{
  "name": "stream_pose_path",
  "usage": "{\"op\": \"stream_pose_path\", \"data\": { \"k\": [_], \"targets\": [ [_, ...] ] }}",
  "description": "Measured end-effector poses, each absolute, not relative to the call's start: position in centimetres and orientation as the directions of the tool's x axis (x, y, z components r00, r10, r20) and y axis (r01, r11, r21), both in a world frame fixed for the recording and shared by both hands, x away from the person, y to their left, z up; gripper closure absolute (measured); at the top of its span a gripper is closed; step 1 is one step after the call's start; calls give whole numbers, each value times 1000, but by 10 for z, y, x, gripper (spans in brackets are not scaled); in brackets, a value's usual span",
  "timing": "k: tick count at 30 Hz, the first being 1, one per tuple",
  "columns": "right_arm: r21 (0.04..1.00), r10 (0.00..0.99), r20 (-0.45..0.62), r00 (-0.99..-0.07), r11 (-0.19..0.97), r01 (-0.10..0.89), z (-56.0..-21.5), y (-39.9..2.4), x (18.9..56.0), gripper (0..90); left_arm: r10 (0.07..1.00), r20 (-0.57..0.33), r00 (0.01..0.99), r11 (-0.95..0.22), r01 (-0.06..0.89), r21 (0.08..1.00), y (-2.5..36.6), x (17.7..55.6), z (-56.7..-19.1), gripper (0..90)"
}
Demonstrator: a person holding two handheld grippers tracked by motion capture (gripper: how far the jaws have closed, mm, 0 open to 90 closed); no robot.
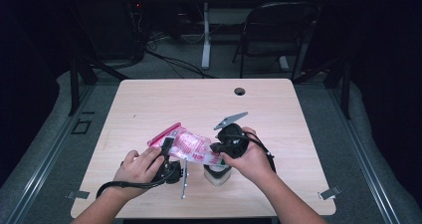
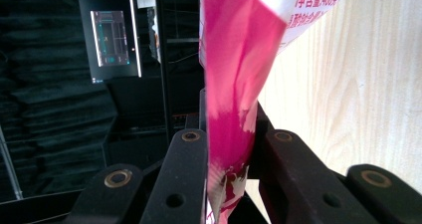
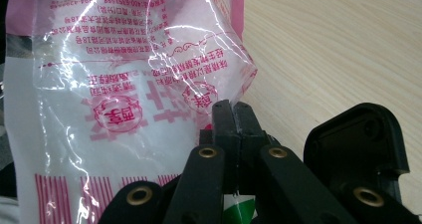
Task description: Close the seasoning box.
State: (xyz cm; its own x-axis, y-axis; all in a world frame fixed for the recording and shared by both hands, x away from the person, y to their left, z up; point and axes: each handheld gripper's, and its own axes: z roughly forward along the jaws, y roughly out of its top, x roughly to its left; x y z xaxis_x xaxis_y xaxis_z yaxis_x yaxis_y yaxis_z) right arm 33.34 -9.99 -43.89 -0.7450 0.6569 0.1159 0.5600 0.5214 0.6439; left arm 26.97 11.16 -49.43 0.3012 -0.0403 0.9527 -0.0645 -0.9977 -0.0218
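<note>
A clear plastic bag (image 1: 189, 147) with pink print and a pink sealed edge hangs just above the wooden table (image 1: 149, 104), stretched between both hands. My left gripper (image 1: 167, 147) is shut on its pink end. In the left gripper view the pink edge of the bag (image 2: 239, 50) runs down between the jaws of that gripper (image 2: 231, 139), pinched there. My right gripper (image 1: 217, 148) is shut on the opposite end. In the right gripper view its jaws (image 3: 233, 110) meet on the crinkled edge of the bag (image 3: 124, 84), whose printed text shows reversed.
A small white cup (image 1: 217, 174) stands on the table right under the bag, between the two hands. A cable hole (image 1: 240, 91) sits near the far edge. Beyond the table are a folding chair (image 1: 278, 30) and a desk leg (image 1: 205, 40).
</note>
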Motion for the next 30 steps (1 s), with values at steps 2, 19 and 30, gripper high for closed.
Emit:
{"op": "stream_pose_path", "data": {
  "k": [2, 19, 30],
  "targets": [
    [645, 657, 118, -745, 520, 560, -439, -100, 333, 900, -39, 955, 295, -997, -69, -20, 112, 270, -496, 846],
    [649, 648, 119, -752, 522, 553, -438, -95, 333, 900, 32, 944, 330, -998, -43, 49, 118, 270, -505, 848],
    [646, 643, 121, -756, 527, 552, -437, -93, 333, 900, 37, 934, 355, -998, -30, 51, 119, 271, -510, 849]
  ]
}}
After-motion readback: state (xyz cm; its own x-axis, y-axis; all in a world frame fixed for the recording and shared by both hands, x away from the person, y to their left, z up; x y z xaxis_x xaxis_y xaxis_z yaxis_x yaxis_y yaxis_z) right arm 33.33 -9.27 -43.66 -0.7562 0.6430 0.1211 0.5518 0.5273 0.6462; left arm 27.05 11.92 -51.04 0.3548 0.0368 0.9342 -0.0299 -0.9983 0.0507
